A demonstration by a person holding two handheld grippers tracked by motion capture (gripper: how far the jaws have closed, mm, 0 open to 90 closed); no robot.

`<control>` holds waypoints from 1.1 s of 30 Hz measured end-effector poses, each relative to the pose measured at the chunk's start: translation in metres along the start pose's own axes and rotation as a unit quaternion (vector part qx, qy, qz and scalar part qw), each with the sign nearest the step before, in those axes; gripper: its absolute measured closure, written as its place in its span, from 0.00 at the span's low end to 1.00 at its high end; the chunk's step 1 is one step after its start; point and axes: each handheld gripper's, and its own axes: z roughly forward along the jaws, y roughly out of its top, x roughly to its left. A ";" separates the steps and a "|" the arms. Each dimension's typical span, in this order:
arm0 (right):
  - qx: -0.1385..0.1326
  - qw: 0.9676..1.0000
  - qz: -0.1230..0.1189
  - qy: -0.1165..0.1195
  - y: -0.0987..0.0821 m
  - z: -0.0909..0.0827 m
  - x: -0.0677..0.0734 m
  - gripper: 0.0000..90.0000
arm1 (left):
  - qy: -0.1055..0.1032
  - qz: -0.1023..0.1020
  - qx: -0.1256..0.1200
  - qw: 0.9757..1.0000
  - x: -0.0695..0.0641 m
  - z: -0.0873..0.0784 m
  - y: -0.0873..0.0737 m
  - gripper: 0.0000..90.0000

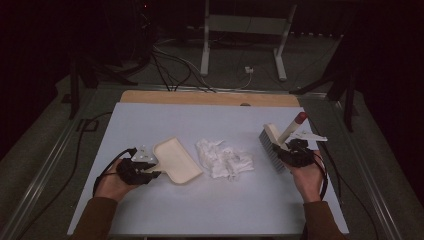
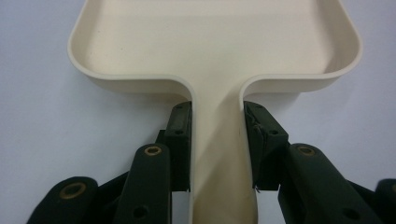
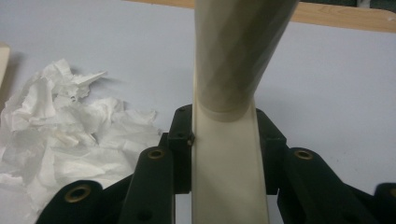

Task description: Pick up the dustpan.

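A: Start at the left of the high view. What is there?

B: The left hand (image 1: 114, 184) comes in from the bottom edge, sleeve cut off by the frame. Its left gripper (image 1: 150, 169) is clamped on the handle of a cream dustpan (image 1: 176, 159), which lies on the pale surface (image 1: 210, 205) left of centre with its open mouth toward the middle.

A: Is the grip clear?

B: Yes, in the left gripper view. The two black jaws press either side of the dustpan's (image 2: 215, 51) narrow handle just below the tray; the tray's far edge runs off the top of the frame.

A: And the middle?

B: A crumpled white paper heap (image 1: 223, 159) sits just right of the dustpan, apart from it. In the right gripper view the paper heap (image 3: 60, 135) fills the lower left and is cut by the left edge.

A: The right side?

B: The right hand (image 1: 307, 176) holds the right gripper (image 1: 291, 148), closed on the cream handle of a hand brush (image 1: 274, 145). The bristle head is at the surface, tilted, right of the paper; whether the bristles touch it is hard to tell. The handle slants up to a dark reddish tip.

A: Confirmed closer?

B: The right gripper view shows both jaws tight on the brush (image 3: 229, 154) handle, whose upper end leaves the top of the frame. Beyond the surface the room is dark and hard to read.
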 end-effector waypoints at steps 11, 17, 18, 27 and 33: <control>0.001 1.000 -0.001 0.000 0.000 0.001 0.001 0.75 | -0.025 0.027 0.009 0.999 -0.004 0.006 0.007 0.74; 0.002 1.000 -0.001 0.000 -0.001 0.002 0.002 0.75 | -0.029 0.038 0.014 0.999 -0.007 0.011 0.010 0.74; 0.002 1.000 -0.001 0.000 -0.001 0.002 0.003 0.75 | -0.029 0.038 0.013 0.999 -0.007 0.012 0.011 0.74; 0.010 1.000 -0.005 -0.009 0.000 0.011 0.011 0.75 | -0.034 0.048 0.018 0.998 -0.009 0.017 0.018 0.74; 0.017 1.000 -0.012 -0.016 0.000 0.024 0.019 0.75 | -0.036 0.053 0.023 0.998 -0.010 0.020 0.022 0.74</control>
